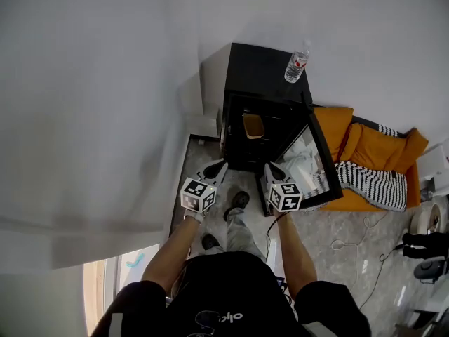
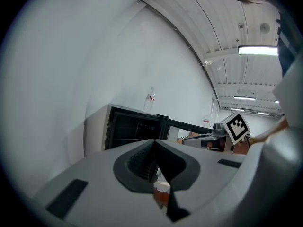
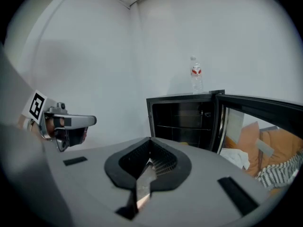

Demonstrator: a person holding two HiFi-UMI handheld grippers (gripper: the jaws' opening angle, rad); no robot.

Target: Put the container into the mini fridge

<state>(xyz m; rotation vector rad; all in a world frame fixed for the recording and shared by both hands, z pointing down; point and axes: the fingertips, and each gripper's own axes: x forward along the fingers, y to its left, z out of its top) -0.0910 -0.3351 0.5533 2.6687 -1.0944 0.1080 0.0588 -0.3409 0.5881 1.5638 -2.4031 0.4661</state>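
Observation:
The black mini fridge (image 1: 263, 69) stands against the wall with its door (image 1: 319, 156) swung open to the right. A tan container (image 1: 253, 126) sits inside it on an upper level. Both grippers hover in front of the opening, clear of the container. My left gripper (image 1: 219, 166) is shut and empty, its tips meeting (image 2: 155, 142). My right gripper (image 1: 269, 167) is also shut with nothing between its jaws (image 3: 150, 139). The right gripper view looks into the dark fridge (image 3: 182, 122); the container is hidden there behind the jaws.
A water bottle (image 1: 297, 63) stands on the fridge top. Orange bedding (image 1: 379, 146) and a striped cloth (image 1: 372, 181) lie right of the door. Cables (image 1: 351, 241) trail on the floor. A white wall runs along the left. My shoes (image 1: 238, 201) stand just before the fridge.

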